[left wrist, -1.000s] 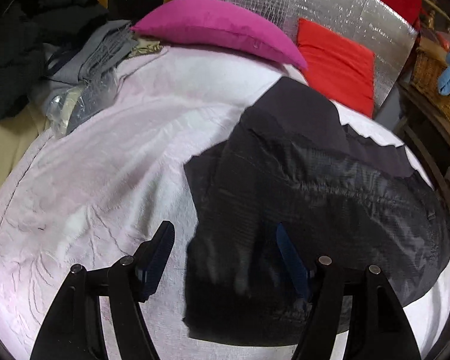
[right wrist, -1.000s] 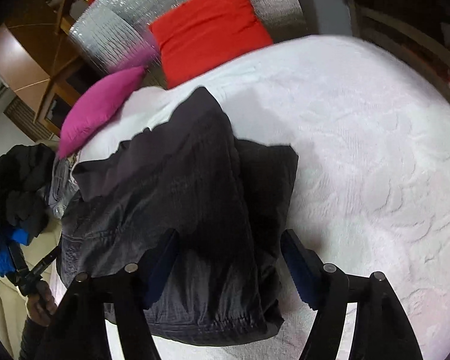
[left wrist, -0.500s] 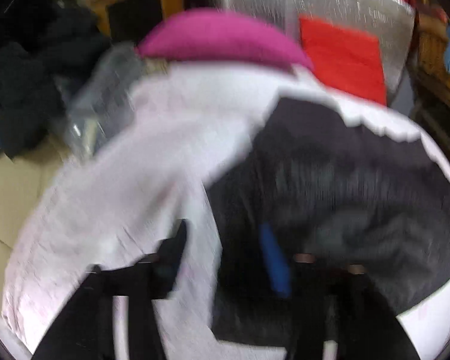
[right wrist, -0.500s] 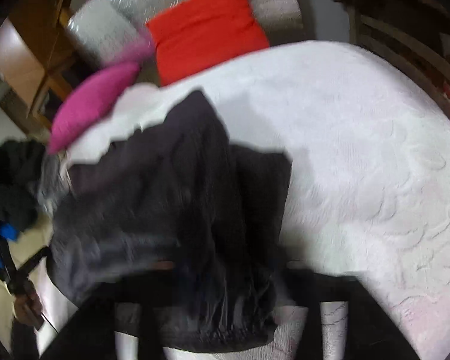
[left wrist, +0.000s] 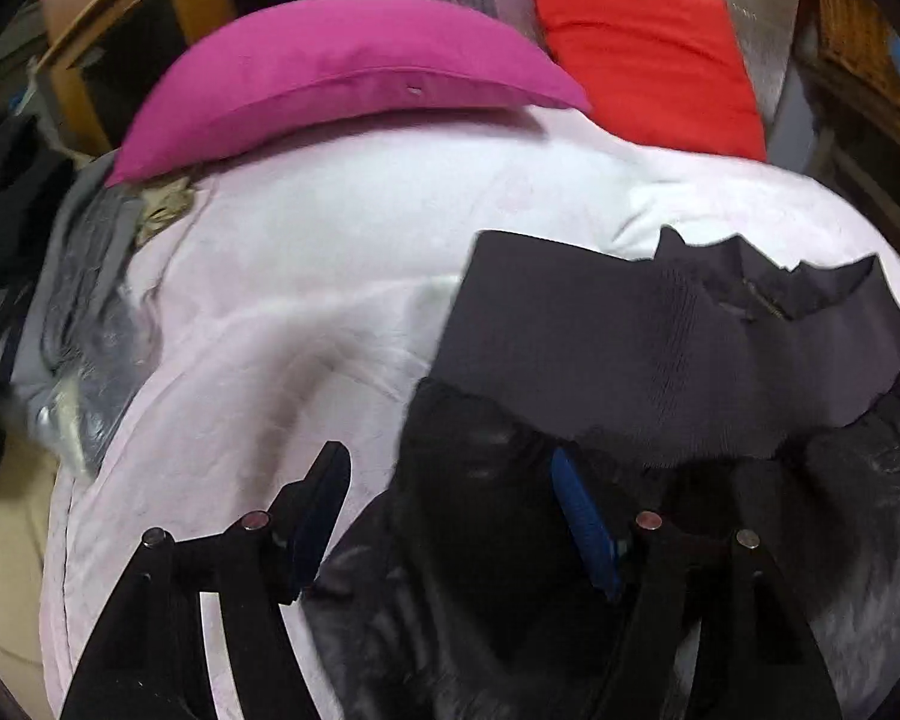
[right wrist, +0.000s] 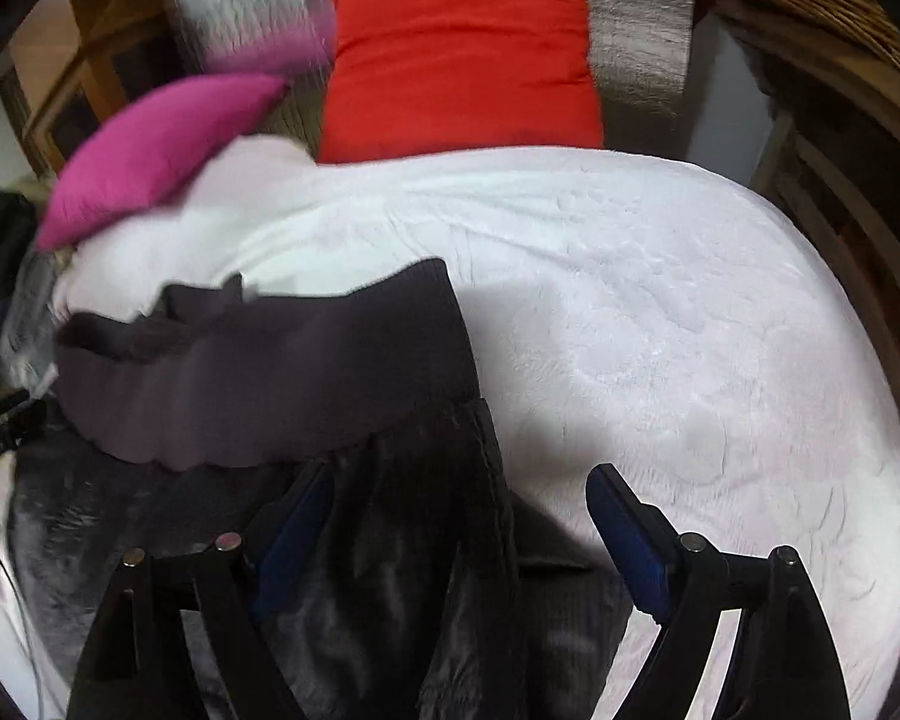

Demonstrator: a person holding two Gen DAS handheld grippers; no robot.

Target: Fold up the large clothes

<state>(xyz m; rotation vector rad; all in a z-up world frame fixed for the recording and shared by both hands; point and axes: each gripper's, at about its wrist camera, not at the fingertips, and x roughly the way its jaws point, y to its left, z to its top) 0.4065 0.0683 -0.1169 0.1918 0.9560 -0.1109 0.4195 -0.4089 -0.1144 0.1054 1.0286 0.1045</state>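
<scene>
Item: dark jacket point(left wrist: 660, 348), half-folded on the bed point(right wrist: 660, 312). I held left gripper point(left wrist: 450, 510) and right gripper point(right wrist: 456, 516) apart over its near edge. Risk: slippery fabric sliding, fold collapsing.

No legible text, label, brand, number or sign is showing in either wrist view. The black jacket point(left wrist: 660, 360), pillows and bedcover are bearing no readable markings; motion blur is limiting fine detail.

Left tool point(left wrist: 450, 492) jaws spread wide; right tool point(right wrist: 456, 510) likewise.
</scene>
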